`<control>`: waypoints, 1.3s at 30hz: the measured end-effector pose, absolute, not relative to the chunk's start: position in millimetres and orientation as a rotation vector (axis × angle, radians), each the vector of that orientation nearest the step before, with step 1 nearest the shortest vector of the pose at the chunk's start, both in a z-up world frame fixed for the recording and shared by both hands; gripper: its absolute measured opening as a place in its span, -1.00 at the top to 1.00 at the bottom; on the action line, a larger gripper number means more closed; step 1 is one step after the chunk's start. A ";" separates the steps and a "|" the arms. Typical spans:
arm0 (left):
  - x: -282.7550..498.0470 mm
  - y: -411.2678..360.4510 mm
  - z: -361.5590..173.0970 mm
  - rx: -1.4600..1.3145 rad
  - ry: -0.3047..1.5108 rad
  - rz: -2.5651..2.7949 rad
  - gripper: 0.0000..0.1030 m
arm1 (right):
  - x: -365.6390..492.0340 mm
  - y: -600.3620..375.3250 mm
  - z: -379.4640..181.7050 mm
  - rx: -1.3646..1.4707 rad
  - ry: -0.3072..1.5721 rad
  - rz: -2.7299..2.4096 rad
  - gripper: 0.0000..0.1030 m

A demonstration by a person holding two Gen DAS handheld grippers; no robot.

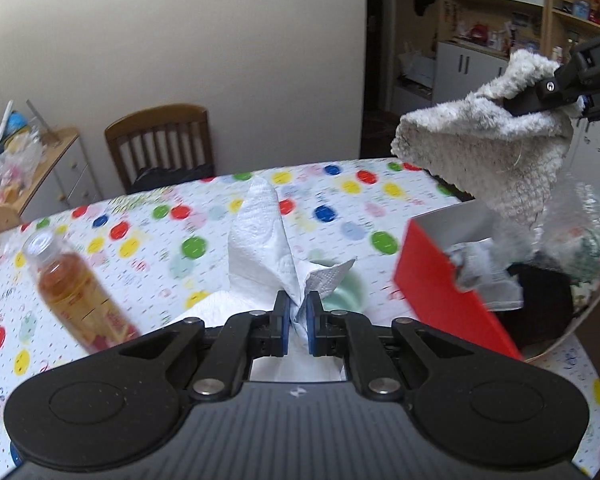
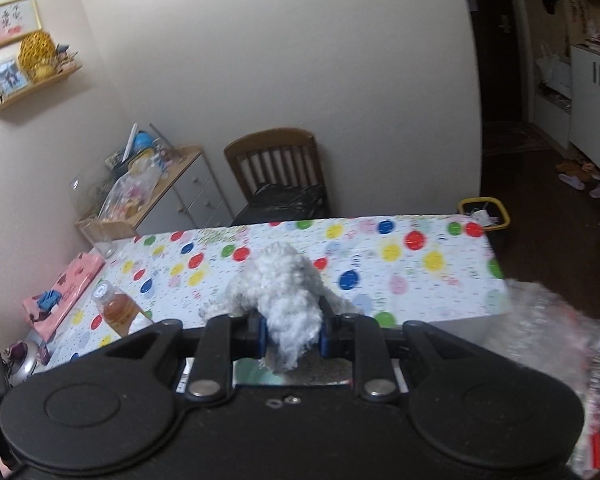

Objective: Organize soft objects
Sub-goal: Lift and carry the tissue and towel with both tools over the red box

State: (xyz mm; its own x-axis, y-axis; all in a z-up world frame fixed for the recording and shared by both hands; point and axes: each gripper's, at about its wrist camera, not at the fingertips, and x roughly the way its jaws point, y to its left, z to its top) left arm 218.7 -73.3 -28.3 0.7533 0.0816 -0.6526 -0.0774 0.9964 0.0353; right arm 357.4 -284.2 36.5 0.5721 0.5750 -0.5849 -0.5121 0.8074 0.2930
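My left gripper (image 1: pixel 296 320) is shut on a white paper towel (image 1: pixel 260 236), which stands up crumpled between the blue pads above the dotted tablecloth (image 1: pixel 340 200). My right gripper (image 2: pixel 293 334) is shut on a fluffy grey-white knitted cloth (image 2: pixel 284 288). In the left wrist view that cloth (image 1: pixel 484 148) hangs from the right gripper (image 1: pixel 540 100), up in the air above a red box (image 1: pixel 440 292) that holds several soft items.
A lying bottle of amber drink (image 1: pixel 76 292) is at the left. A pale green bowl (image 1: pixel 344 292) sits behind the towel. Bubble wrap (image 2: pixel 552 344) is at the right. A wooden chair (image 2: pixel 276 168) stands past the table's far edge. A pink bag (image 2: pixel 64 288) lies at the left edge.
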 end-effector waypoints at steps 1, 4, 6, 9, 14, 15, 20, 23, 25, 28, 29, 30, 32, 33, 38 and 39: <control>220.3 -80.6 -25.7 0.011 0.709 0.078 0.84 | 357.3 -293.2 36.7 0.100 0.716 0.632 0.58; 224.2 -104.7 -20.1 0.024 0.700 0.050 0.84 | 355.6 -319.3 35.6 0.125 0.709 0.614 0.58; 228.1 -121.1 -16.8 0.035 0.693 0.033 0.84 | 353.8 -337.2 33.7 0.138 0.706 0.601 0.58; 233.8 -144.6 -10.2 0.044 0.682 0.004 0.84 | 351.6 -360.9 28.8 0.156 0.710 0.588 0.58; 246.7 -179.0 3.1 0.062 0.653 -0.042 0.84 | 347.2 -395.3 15.2 0.168 0.731 0.570 0.58; 249.3 -185.6 4.8 0.065 0.651 -0.050 0.84 | 346.7 -400.2 12.5 0.170 0.737 0.570 0.58; 266.4 -214.2 9.8 0.072 0.660 -0.092 0.83 | 344.2 -420.8 -5.5 0.179 0.773 0.575 0.58; 277.0 -228.7 8.9 0.068 0.682 -0.116 0.83 | 343.8 -430.1 -16.5 0.183 0.794 0.579 0.58; 284.6 -236.0 5.9 0.056 0.706 -0.131 0.83 | 343.1 -436.3 -21.8 0.184 0.806 0.585 0.58; 294.3 -248.4 -0.1 0.043 0.738 -0.151 0.83 | 342.3 -443.7 -29.8 0.180 0.821 0.590 0.58; 297.0 -251.9 -2.3 0.039 0.745 -0.158 0.83 | 342.7 -446.7 -32.9 0.180 0.826 0.592 0.58; 300.6 -256.0 -4.2 0.041 0.752 -0.161 0.83 | 343.3 -449.2 -36.2 0.180 0.834 0.591 0.58; 306.6 -264.6 -10.0 0.047 0.767 -0.161 0.83 | 344.8 -452.7 -43.5 0.179 0.852 0.589 0.58; 309.7 -268.6 -12.3 0.047 0.774 -0.166 0.83 | 345.9 -454.1 -47.1 0.180 0.861 0.586 0.58; 326.1 -282.8 -26.1 0.036 0.805 -0.188 0.83 | 350.1 -452.5 -65.0 0.154 0.903 0.593 0.58; 329.7 -284.3 -28.6 0.035 0.810 -0.190 0.83 | 350.6 -452.2 -67.5 0.145 0.905 0.591 0.58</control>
